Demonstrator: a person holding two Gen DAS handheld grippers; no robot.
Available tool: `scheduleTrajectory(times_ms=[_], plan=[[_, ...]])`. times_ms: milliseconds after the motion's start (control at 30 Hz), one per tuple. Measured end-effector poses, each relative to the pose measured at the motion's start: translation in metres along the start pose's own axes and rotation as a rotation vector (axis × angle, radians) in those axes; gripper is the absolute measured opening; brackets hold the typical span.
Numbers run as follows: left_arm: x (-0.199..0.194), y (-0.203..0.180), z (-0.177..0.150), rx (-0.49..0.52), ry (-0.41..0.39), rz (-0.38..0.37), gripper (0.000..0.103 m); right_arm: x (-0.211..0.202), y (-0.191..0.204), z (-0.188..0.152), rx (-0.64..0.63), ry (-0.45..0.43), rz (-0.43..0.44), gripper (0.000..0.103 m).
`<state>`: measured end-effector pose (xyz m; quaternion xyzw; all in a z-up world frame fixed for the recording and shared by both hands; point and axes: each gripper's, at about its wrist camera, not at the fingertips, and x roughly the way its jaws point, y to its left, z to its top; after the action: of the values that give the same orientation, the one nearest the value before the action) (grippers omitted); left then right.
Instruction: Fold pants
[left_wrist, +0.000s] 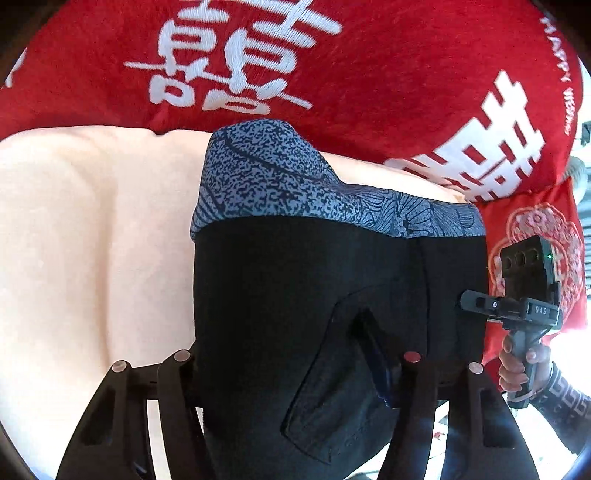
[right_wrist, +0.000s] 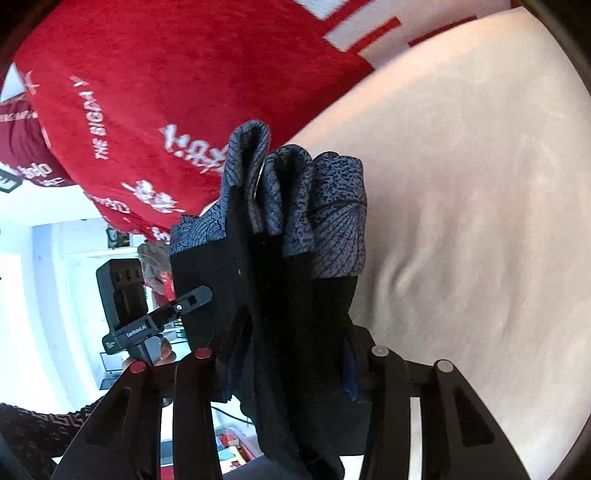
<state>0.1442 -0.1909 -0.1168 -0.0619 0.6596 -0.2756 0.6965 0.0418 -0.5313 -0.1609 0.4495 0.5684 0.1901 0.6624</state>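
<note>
The black pants (left_wrist: 280, 302) with a blue patterned cuff band (left_wrist: 295, 192) hang in the air above the bed, held between both grippers. My left gripper (left_wrist: 295, 373) is shut on the pants' edge; the cloth fills the gap between its fingers. The right gripper (left_wrist: 476, 302) shows at the pants' right edge in this view. In the right wrist view the pants (right_wrist: 291, 302) hang bunched in folds, with the blue band (right_wrist: 325, 206) on top. My right gripper (right_wrist: 291, 362) is shut on the cloth. The left gripper (right_wrist: 195, 299) clamps the far edge.
A cream bedsheet (left_wrist: 81, 236) lies below and also fills the right of the right wrist view (right_wrist: 461, 206). A red blanket with white characters (left_wrist: 332, 74) lies behind, and a red cushion (left_wrist: 535, 258) sits at the right. A bright room (right_wrist: 48, 288) shows beyond the bed.
</note>
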Motion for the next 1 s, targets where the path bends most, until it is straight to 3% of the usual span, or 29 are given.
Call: scheduleTrajectory(times_ms=[167,467,600,700,867,1000], plan=[[-0.026,0.013,-0.029,0.036,0.013,0.018,0.065,0.004,0.016,-0.040,0.014,0.004,0.012,0.046],[-0.008,0.044,-0.081,0.033,0.038,0.096,0.066,0.049,0.019,-0.087,-0.002,0.035,-0.043,0.047],[0.001,0.064,-0.091,0.012,-0.012,0.126,0.083,0.063,0.012,-0.086,-0.032,0.026,-0.091,0.051],[0.007,0.068,-0.088,0.017,-0.028,0.166,0.103,0.067,0.004,-0.083,-0.023,0.022,-0.107,0.059],[0.012,0.070,-0.085,0.011,-0.033,0.161,0.103,0.068,0.000,-0.085,-0.015,0.002,-0.126,0.066],[0.008,0.062,-0.086,0.031,-0.026,0.211,0.103,0.058,0.005,-0.095,0.021,-0.025,-0.193,0.074]])
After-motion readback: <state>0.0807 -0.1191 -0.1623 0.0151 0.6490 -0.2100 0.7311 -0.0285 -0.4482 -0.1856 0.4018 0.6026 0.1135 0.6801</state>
